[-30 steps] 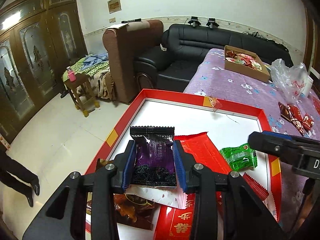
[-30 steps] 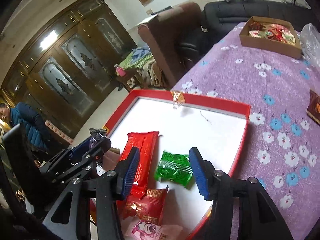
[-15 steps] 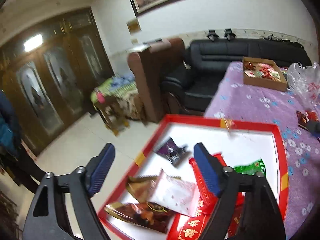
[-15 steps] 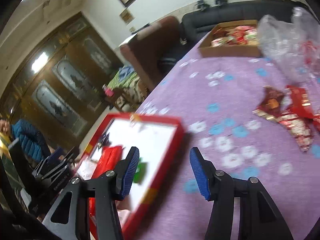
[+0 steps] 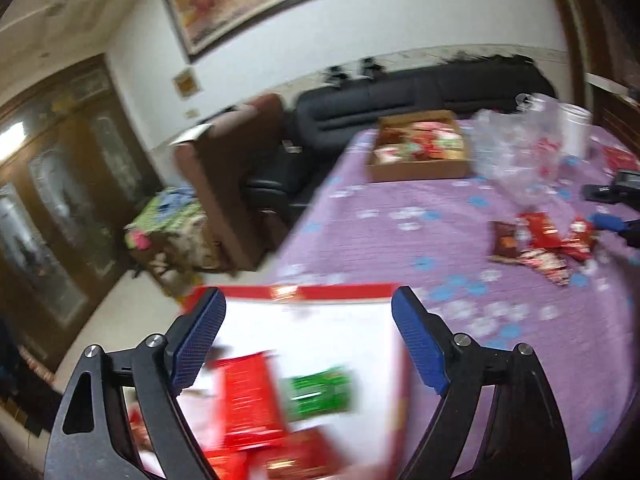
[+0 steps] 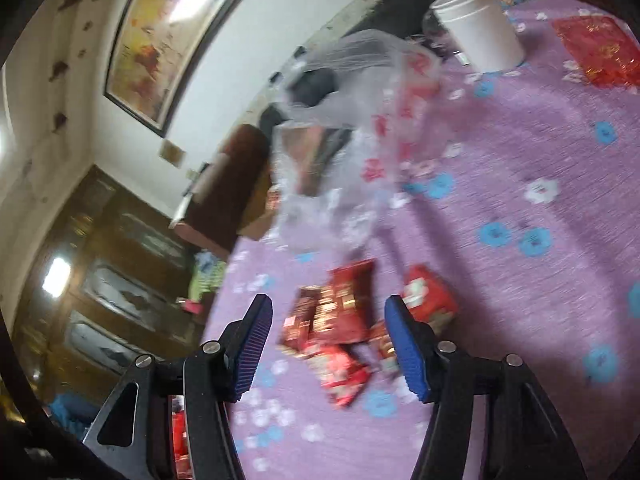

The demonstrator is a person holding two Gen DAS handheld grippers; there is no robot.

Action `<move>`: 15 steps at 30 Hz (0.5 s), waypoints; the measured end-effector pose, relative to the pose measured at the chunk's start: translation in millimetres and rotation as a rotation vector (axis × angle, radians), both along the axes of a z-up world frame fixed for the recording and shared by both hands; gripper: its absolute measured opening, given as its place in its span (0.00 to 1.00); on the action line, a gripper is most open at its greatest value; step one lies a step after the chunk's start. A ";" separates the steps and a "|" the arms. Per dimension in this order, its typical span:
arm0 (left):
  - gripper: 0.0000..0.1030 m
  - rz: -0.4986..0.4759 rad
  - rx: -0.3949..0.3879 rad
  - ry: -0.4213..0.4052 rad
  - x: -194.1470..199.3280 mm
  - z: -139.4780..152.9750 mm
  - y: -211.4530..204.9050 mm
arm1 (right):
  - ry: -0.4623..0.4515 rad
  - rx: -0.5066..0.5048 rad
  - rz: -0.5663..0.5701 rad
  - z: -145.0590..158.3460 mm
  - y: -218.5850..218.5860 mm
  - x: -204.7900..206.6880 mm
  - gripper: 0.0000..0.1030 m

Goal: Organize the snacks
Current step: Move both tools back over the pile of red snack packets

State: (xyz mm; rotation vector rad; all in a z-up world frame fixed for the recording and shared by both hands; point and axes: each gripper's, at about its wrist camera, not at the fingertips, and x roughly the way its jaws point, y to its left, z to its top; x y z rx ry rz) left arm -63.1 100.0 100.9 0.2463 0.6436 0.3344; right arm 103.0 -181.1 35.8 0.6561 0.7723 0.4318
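My left gripper hovers over the red tray with the white floor. Its jaws are opening and nothing is between them. Blurred below it in the tray lie a red packet and a green packet. My right gripper hangs just above a pile of red snack packets on the purple flowered cloth. Its jaws are opening too, and its pads touch nothing. The same pile shows in the left wrist view, with a blue right fingertip beside it.
A cardboard box of snacks stands at the table's far side. A clear plastic bag and a white jar stand behind the pile. A flat red packet lies far right. Beyond the table are a black sofa and a brown armchair.
My left gripper opened, let the purple packet go into the tray, then rose and swung right. My right gripper swept right from the tray across the cloth to the red snack pile.
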 end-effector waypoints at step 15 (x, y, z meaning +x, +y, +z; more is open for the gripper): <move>0.83 -0.035 -0.039 0.210 137.6 -30.7 -62.0 | 0.209 0.034 -0.061 -20.5 -24.8 10.2 0.54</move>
